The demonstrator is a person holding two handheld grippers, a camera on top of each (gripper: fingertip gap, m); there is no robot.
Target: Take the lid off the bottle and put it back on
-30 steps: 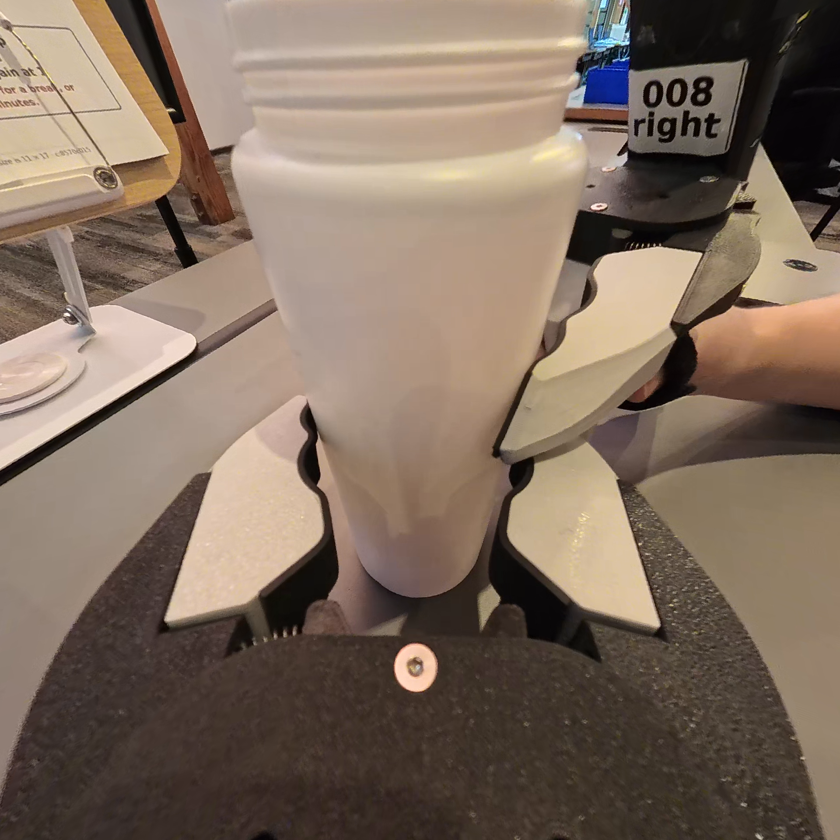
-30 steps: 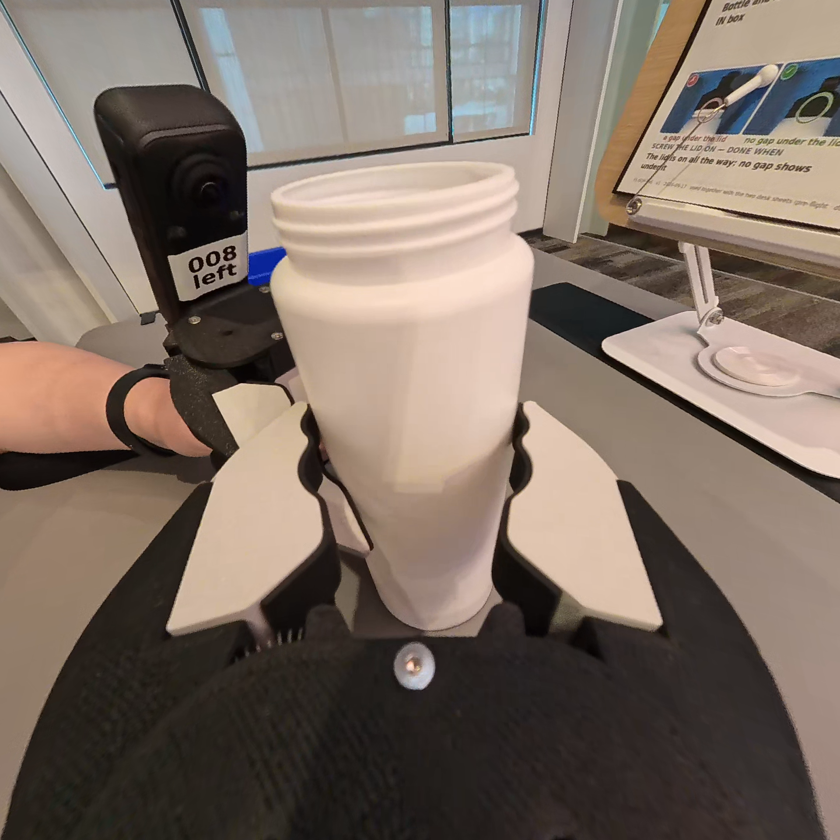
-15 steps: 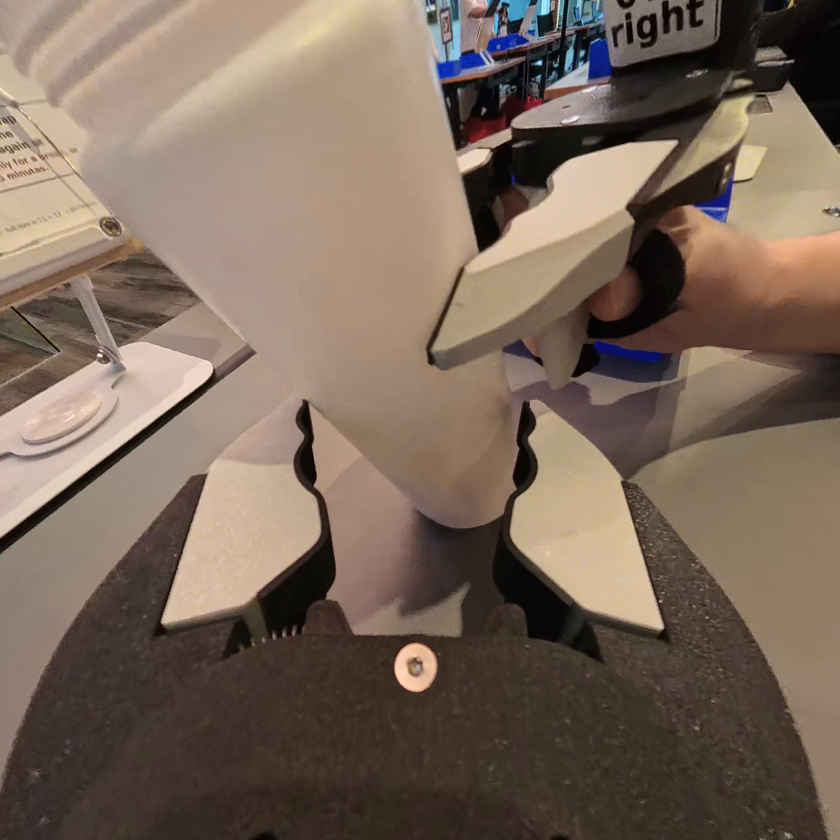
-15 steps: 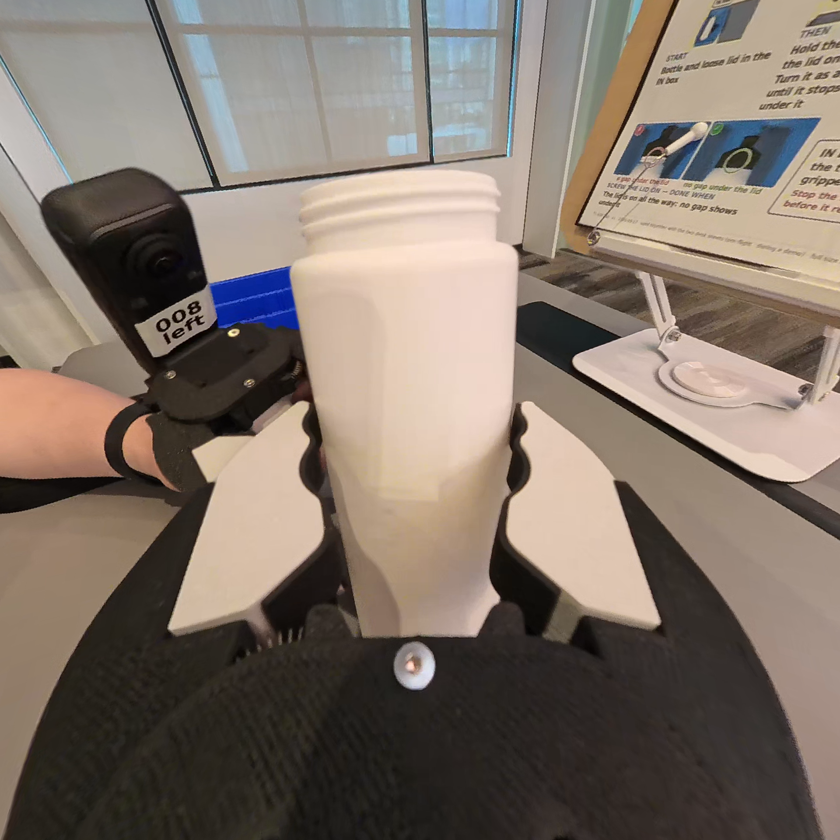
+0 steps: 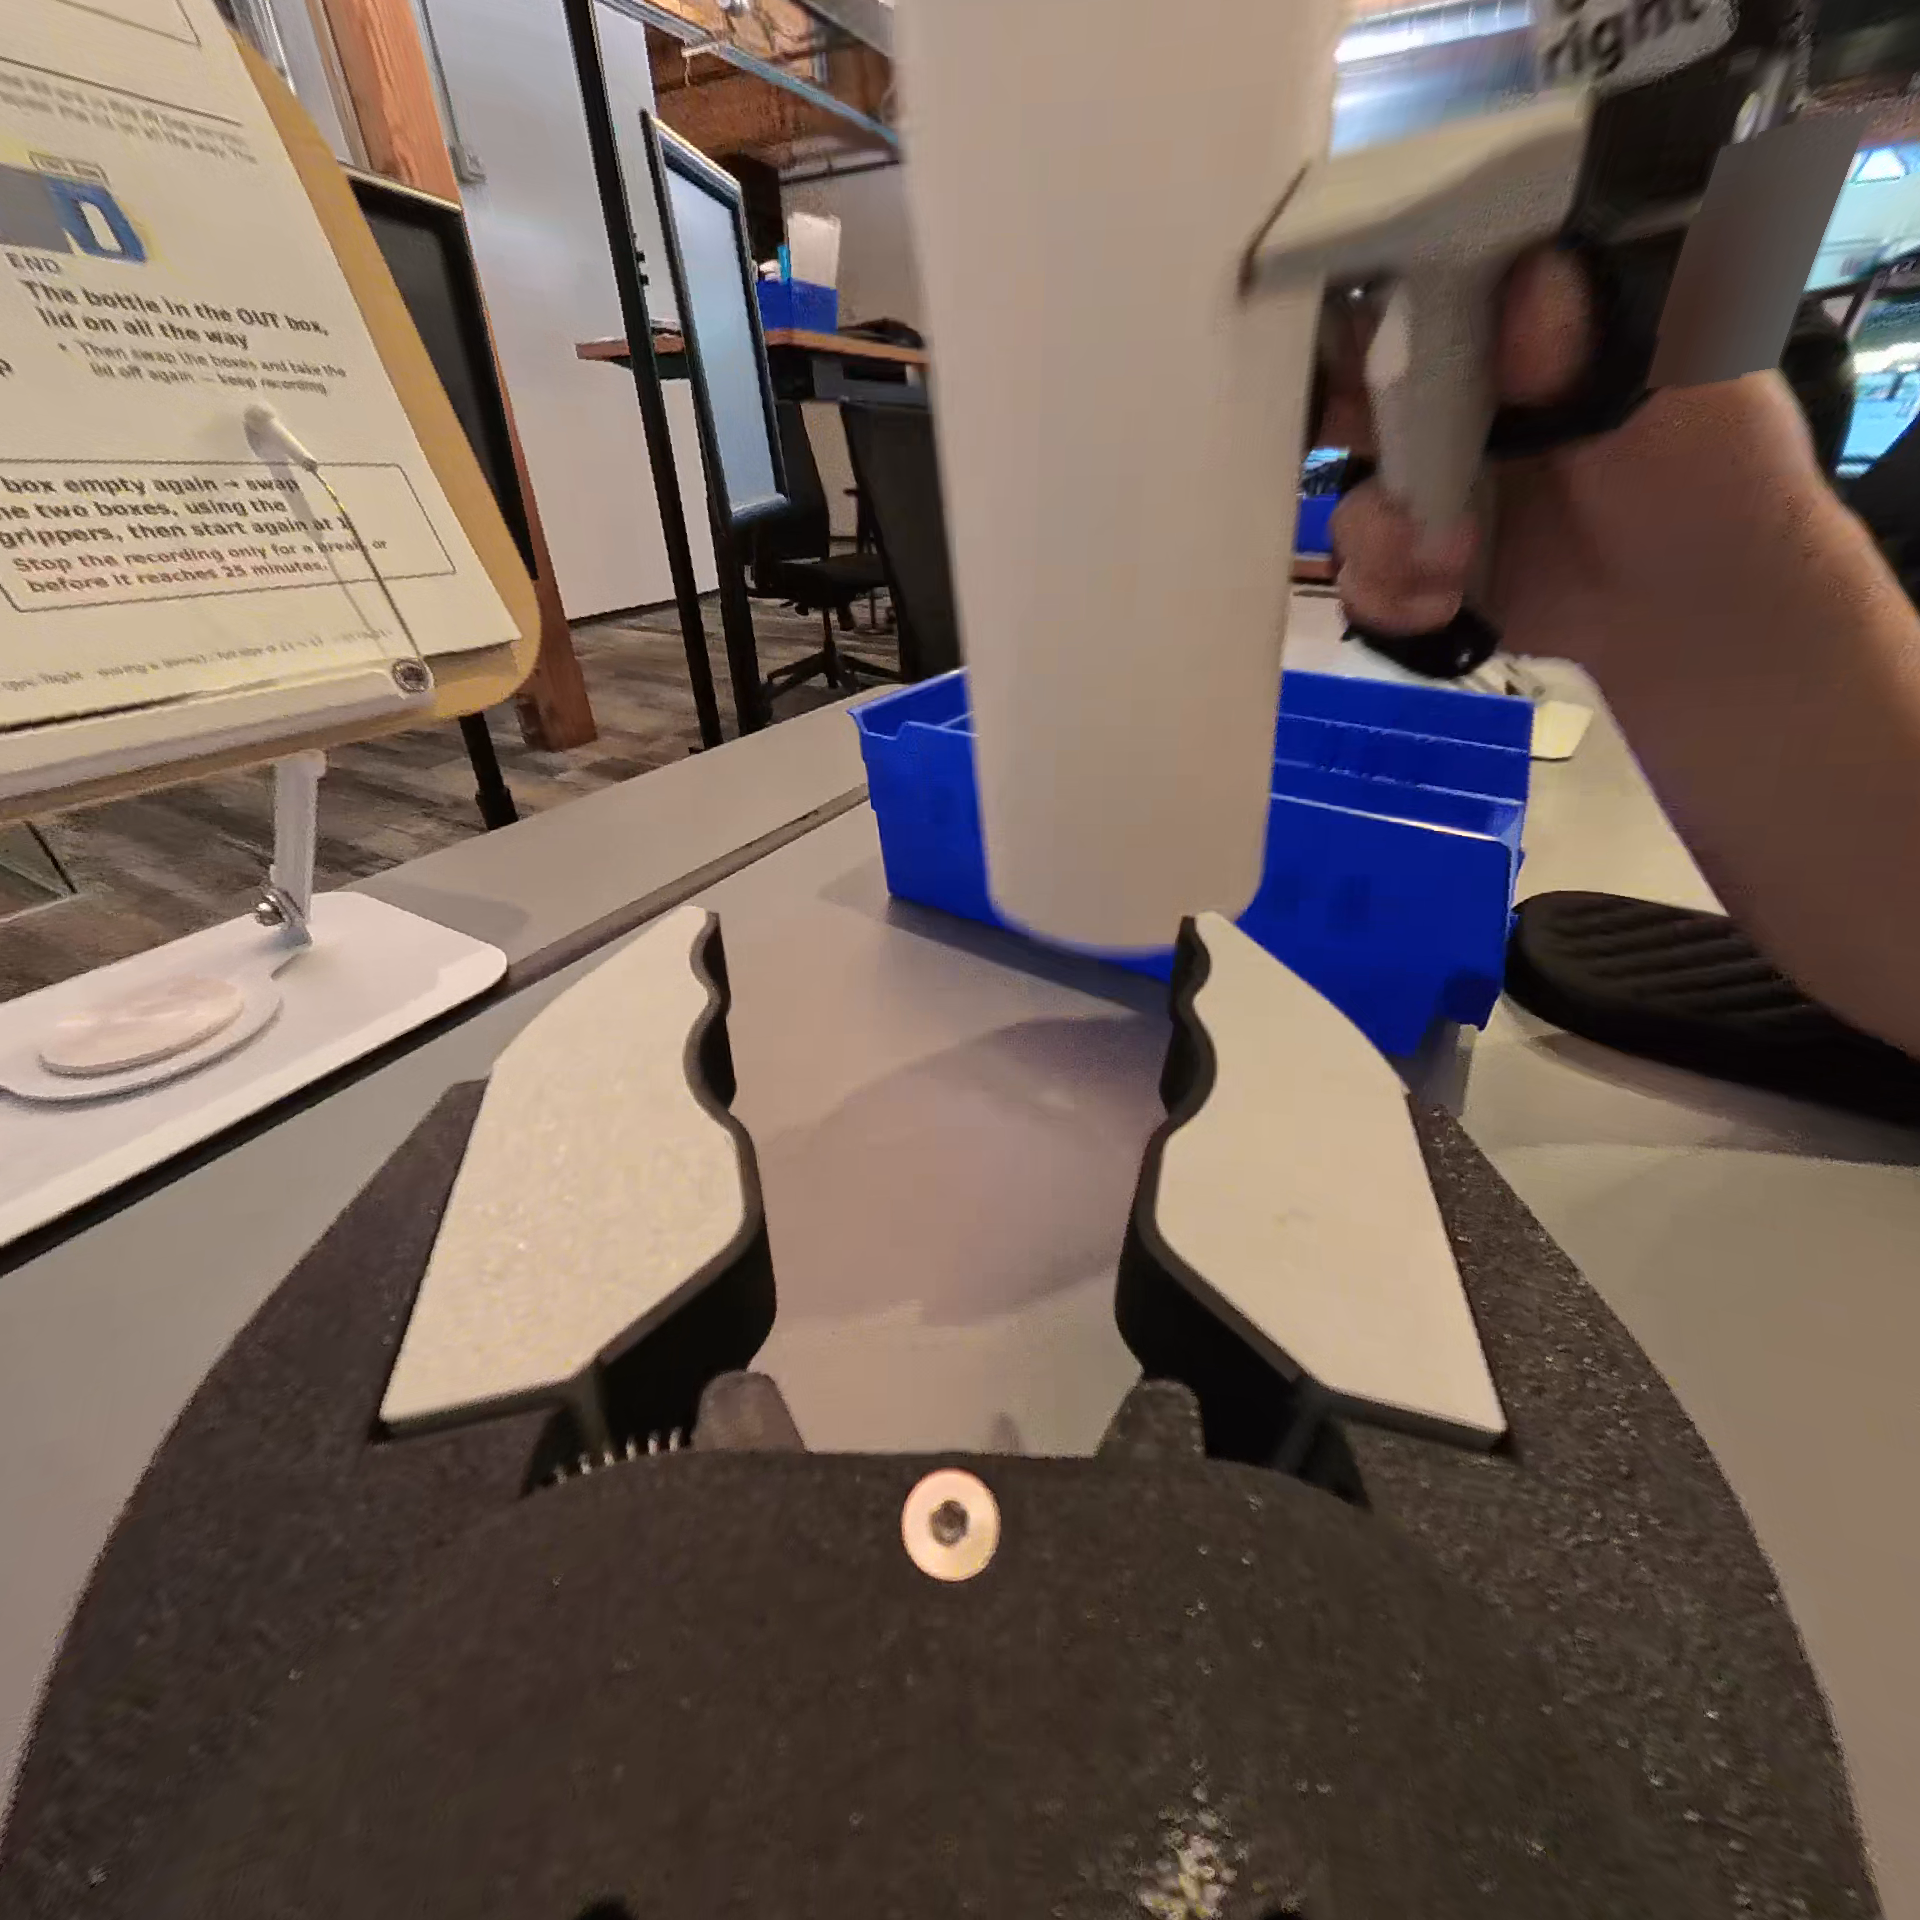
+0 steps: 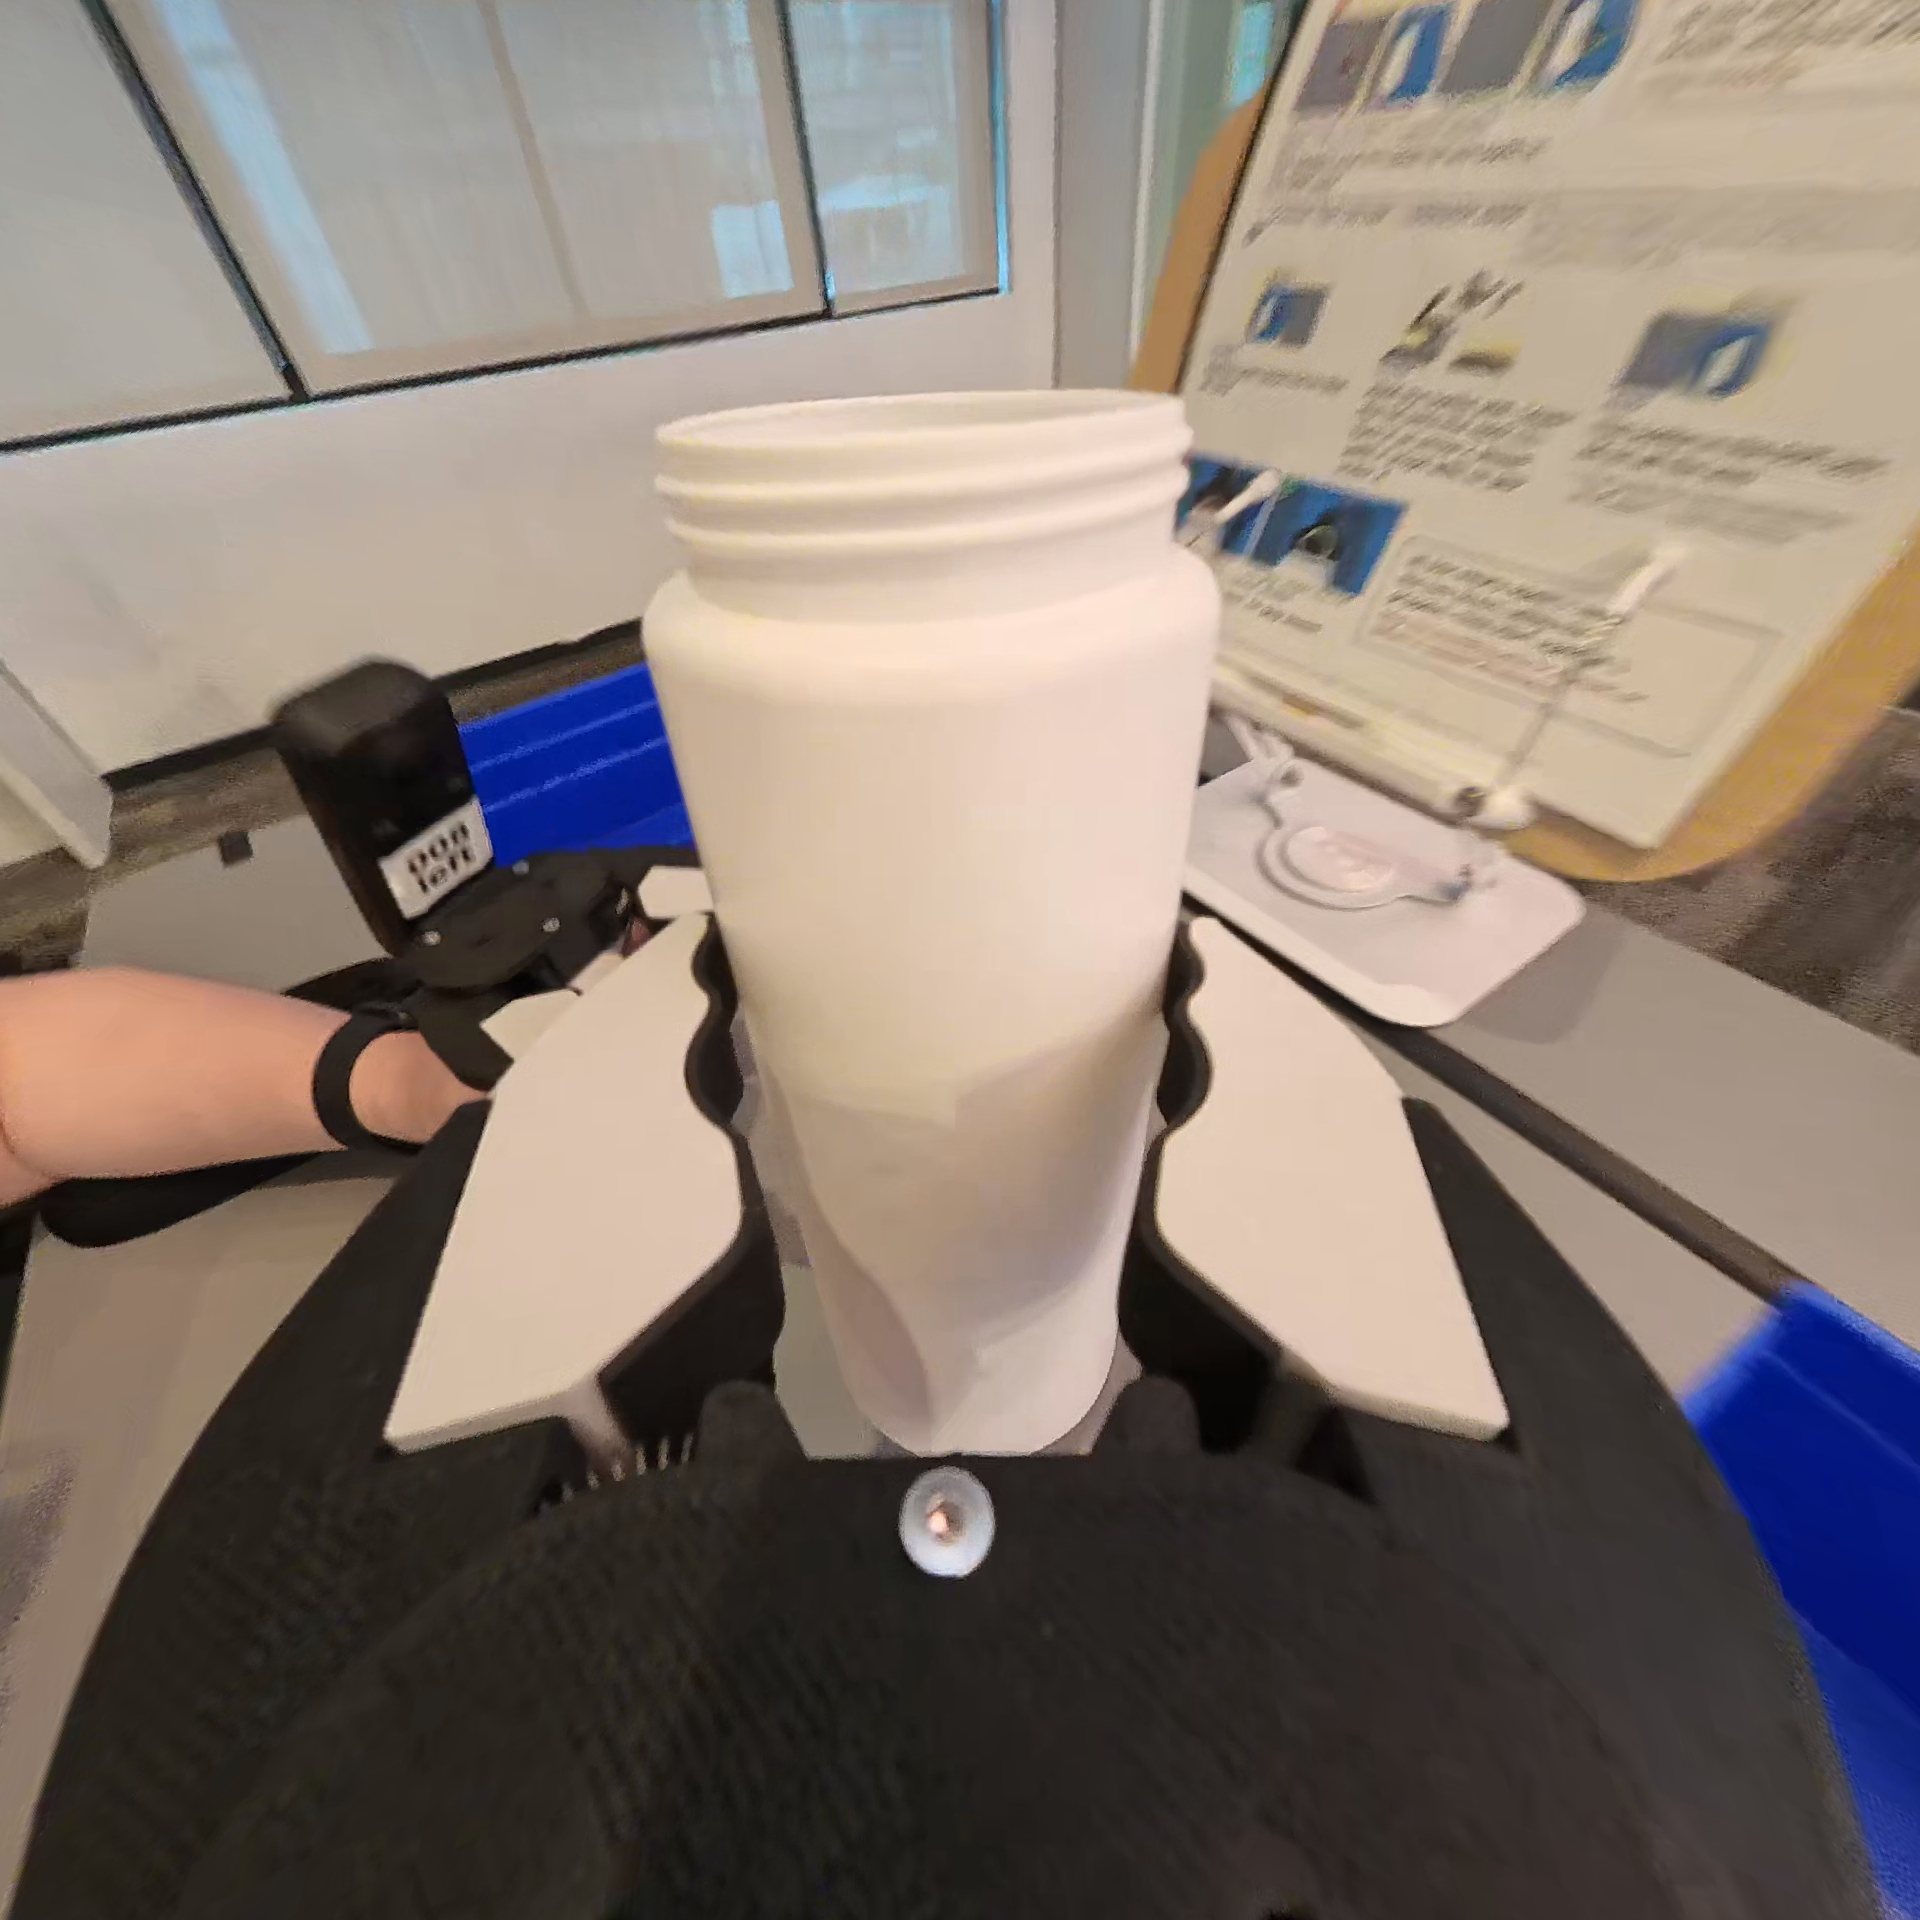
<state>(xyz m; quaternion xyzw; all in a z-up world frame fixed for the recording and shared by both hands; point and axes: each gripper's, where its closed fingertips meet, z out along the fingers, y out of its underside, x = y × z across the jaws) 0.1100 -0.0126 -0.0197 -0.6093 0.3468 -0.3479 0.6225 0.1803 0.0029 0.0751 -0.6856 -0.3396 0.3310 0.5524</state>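
A white bottle [image 6: 935, 831] with an open threaded neck and no lid stands upright between my right gripper's fingers. My right gripper [image 6: 951, 997] is shut on its lower body and holds it in the air. In the left wrist view the bottle [image 5: 1117, 468] hangs above the table, just beyond my left fingertips, with the right gripper [image 5: 1444, 208] clamped on it from the right. My left gripper [image 5: 951, 935] is open and empty, low over the grey table [image 5: 935, 1143]. It shows at the left of the right wrist view [image 6: 561, 914]. No lid is in view.
A blue bin [image 5: 1382, 852] stands on the table behind the bottle; another blue bin edge [image 6: 1839, 1455] is at the lower right. An instruction board on a white stand [image 5: 239, 966] is at the left. A black wrist pad [image 5: 1662, 977] lies under the person's arm.
My left gripper has let go of the bottle and opened. The right gripper has lifted the bottle up and away from the left fingers, clear of the table.
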